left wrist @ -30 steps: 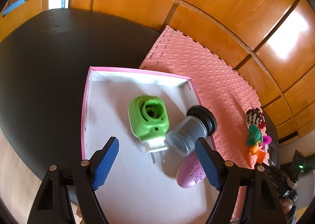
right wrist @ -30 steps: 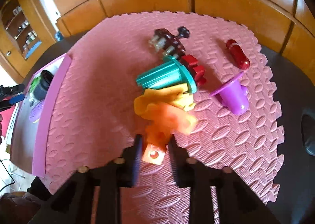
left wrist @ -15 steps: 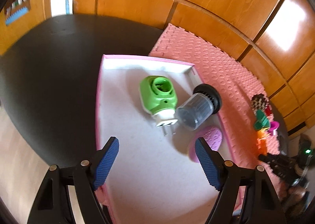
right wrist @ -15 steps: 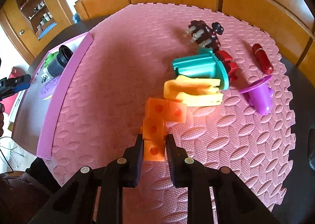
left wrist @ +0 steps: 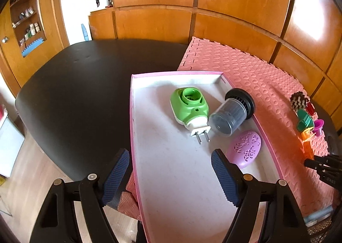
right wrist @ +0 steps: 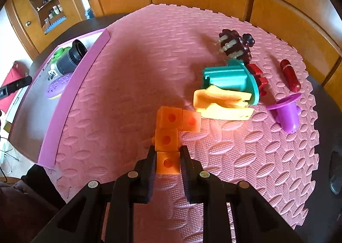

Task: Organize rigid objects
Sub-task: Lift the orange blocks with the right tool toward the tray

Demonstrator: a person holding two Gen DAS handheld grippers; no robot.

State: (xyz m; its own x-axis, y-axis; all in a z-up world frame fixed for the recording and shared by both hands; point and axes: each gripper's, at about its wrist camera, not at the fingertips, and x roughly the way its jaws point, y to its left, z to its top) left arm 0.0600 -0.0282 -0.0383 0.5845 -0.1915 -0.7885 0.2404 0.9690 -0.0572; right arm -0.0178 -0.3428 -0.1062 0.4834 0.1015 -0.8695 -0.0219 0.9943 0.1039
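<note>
The orange blocks [right wrist: 171, 134] are clamped at their nearest cube by the right tongs [right wrist: 167, 162], and have been drawn clear of the yellow piece [right wrist: 222, 104] they lay against a second ago; they are now held over the pink mat [right wrist: 132, 84], apart from the pile at two o'clock. It is judged that the pick is done and the carry to the tray [right wrist: 64, 114], at ten o'clock, is what remains. The left tongs [left wrist: 171, 175] are held wide and empty over the tray's near end, having shifted slightly; beyond them the green plug [left wrist: 189, 108], grey jar [left wrist: 232, 114] and purple oval [left wrist: 244, 148] lie already stored.
</note>
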